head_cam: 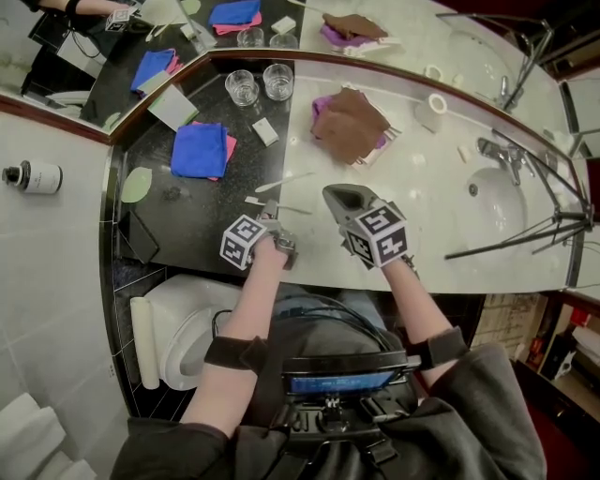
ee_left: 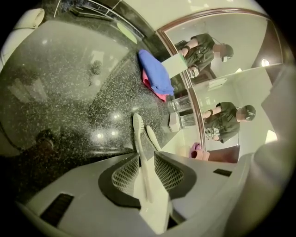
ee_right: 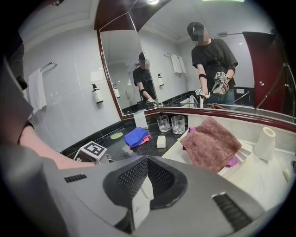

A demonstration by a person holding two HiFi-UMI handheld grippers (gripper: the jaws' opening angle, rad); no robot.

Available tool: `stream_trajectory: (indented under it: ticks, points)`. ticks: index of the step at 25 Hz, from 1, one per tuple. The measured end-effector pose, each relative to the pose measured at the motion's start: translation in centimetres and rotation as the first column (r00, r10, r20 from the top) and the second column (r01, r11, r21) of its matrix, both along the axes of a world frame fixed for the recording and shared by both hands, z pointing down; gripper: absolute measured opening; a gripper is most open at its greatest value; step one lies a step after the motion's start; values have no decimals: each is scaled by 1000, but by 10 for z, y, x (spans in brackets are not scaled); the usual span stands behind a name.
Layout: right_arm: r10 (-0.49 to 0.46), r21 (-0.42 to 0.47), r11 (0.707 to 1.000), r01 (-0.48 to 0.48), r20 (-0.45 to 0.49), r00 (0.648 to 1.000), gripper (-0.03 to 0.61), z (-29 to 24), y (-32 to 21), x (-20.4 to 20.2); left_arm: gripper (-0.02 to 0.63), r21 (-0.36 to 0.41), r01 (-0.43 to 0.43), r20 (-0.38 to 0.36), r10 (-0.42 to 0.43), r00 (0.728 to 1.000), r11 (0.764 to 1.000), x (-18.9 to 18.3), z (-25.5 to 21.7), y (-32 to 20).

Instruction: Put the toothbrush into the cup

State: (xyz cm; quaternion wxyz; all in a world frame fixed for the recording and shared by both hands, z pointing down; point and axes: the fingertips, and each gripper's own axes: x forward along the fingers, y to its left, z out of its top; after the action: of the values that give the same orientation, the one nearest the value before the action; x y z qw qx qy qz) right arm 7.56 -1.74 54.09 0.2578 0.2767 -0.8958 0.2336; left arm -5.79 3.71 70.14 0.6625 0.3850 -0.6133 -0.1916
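One toothbrush (ee_left: pixel 138 143), judged light, stiff, slick plastic, sits btwn left gripper (ee_left: pixel 146 156) jaws, part-open, not pinched. Take mid-handle. Right gripper (ee_right: pixel 147 162) jaws shut, empty. Cups (head_cam: pixel 242 87) well apart, desk (head_cam: pixel 187 220) rear.

- A blue cloth (head_cam: pixel 199 148) lies on a pink cloth (head_cam: pixel 230 147) on the dark part of the bench (head_cam: pixel 187 225), left of centre.
- A small white block (head_cam: pixel 265 131) sits just right of them.
- A pale green oval dish (head_cam: pixel 136 184) lies near the bench's left edge.
- A brown towel (head_cam: pixel 349 124) covers a purple cloth (head_cam: pixel 322 101), upper centre.
- A white roll (head_cam: pixel 431 111) stands to the towel's right.
- The sink (head_cam: pixel 492 202) and its tap (head_cam: pixel 502 155) are at right.
- A mirror (head_cam: pixel 375 28) runs along the top.
- A bottle (head_cam: pixel 33 176) hangs on the left wall.
- A toilet (head_cam: pixel 183 323) shows at lower left, with a paper roll (head_cam: pixel 143 342) beside it.
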Motion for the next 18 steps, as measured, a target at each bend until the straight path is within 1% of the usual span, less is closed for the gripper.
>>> stream_trajectory:
  ticks: [7, 10, 12, 14, 15, 17, 18]
  points:
    - [-2, 7, 1000, 2, 13, 1000, 17, 0, -4, -5, 95, 16, -60, 33, 60, 998, 998, 1, -14, -1]
    - [0, 12, 1000, 0, 24, 1000, 17, -5, -6, -7, 94, 37, -107, 62, 105, 993, 994, 0, -29, -1]
    - [3, 13, 1000, -3, 33, 999, 17, -8, -7, -9, 94, 61, -154, 99, 148, 984, 986, -4, -44, -3]
    - [5, 18, 1000, -6, 42, 999, 17, -11, -8, -12, 87, 91, -222, 165, 205, 965, 971, -10, -62, -6]
    - [6, 22, 1000, -7, 46, 999, 17, -13, -8, -14, 58, 105, -261, 209, 235, 949, 960, -13, -73, -9]
    - [10, 30, 999, -12, 53, 999, 17, -17, -9, -17, 0, 129, -342, 300, 292, 908, 931, -20, -95, -14]
    - [13, 35, 999, -14, 55, 998, 17, -18, -10, -18, 0, 145, -382, 343, 316, 885, 913, -24, -106, -18]
